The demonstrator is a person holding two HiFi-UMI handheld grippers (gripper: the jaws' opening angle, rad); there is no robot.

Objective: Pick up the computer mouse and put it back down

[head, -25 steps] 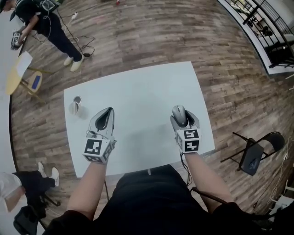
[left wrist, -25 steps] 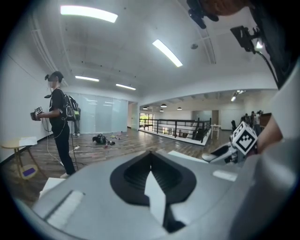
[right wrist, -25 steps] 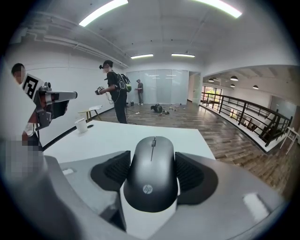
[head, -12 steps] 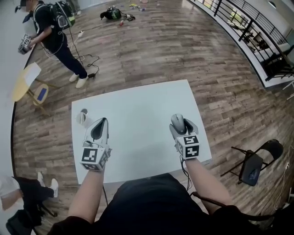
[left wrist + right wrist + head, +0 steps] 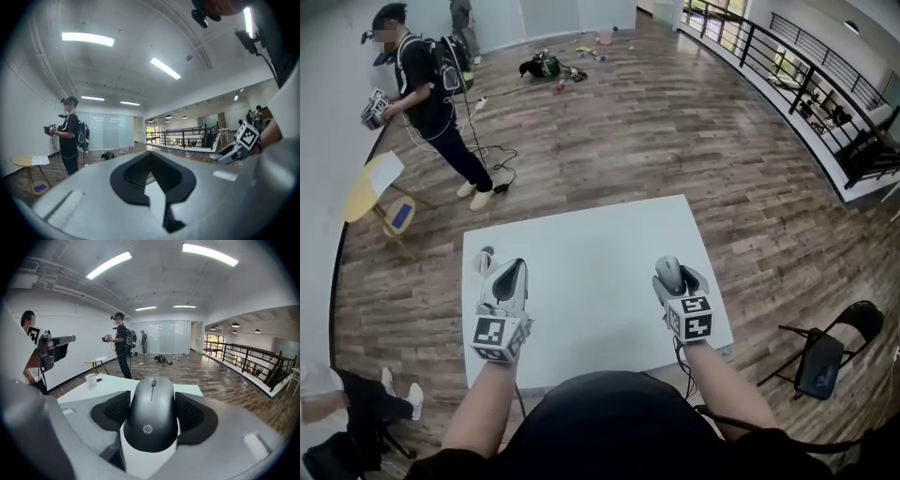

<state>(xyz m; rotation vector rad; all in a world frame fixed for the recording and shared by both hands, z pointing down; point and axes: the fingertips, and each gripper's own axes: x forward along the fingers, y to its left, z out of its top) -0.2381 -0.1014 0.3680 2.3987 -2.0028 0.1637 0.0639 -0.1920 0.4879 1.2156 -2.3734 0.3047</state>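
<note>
Mouse [image 5: 151, 416], dark grey and rounded, sat between the jaws of the right gripper [image 5: 679, 278], close to the right-hand edge of the white table [image 5: 581, 281] and toward the person's side of it. Whether it rested on the tabletop or hung just clear of it could not be told. It looked like a light, rigid plastic shell with a smooth, domed back, so it was probably slippery from above and safer pinched across its flatter flanks near the middle. Modest pressure would likely do, since the wheel and buttons at the front would not welcome a squeeze. That was how the right gripper had it: jaws apart only by the width of the mouse, a black pad against each side, the nose pointing toward the table's far edge. The left gripper [image 5: 508, 281] was over the left part of the table, its jaws brought together at the tips with nothing between them. A small cup [image 5: 483, 261] stood near the table's left edge, just beyond the left gripper and well apart from the mouse.
</note>
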